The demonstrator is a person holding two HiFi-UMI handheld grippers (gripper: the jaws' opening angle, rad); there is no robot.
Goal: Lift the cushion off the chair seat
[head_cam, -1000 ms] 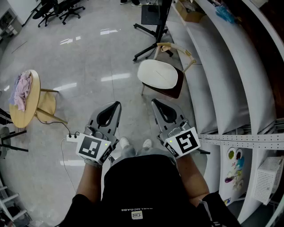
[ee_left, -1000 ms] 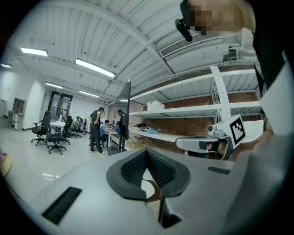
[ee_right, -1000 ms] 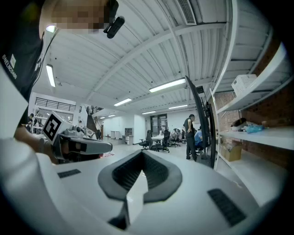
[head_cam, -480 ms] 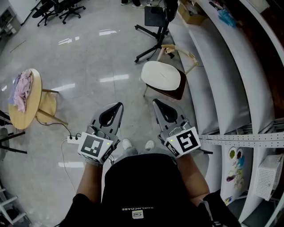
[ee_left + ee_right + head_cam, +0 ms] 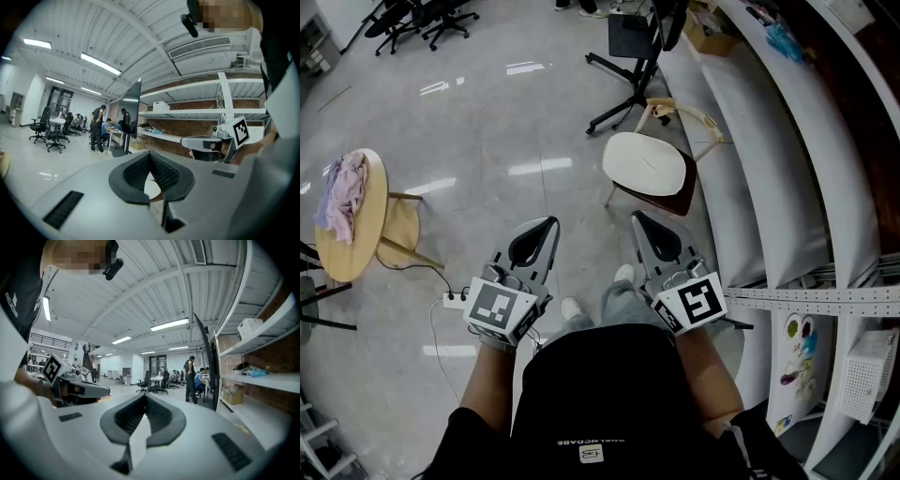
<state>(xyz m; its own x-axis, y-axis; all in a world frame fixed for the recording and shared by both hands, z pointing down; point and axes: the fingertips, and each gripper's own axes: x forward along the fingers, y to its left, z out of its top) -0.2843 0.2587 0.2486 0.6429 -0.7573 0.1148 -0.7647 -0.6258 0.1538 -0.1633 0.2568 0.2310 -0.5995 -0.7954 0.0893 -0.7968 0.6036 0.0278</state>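
Both grippers are drawing nearer to the chair (image 5: 680, 195) than a second ago, as I am walking them forward. I am keeping the left gripper (image 5: 546, 225) and the right gripper (image 5: 639, 218) with jaws pressed together, gripping nothing. The white cushion (image 5: 643, 163) is lying flat on the chair seat, untouched, with the right gripper near the chair's front edge and the left farther off.

The small print on the black shirt (image 5: 600, 394) is illegible.
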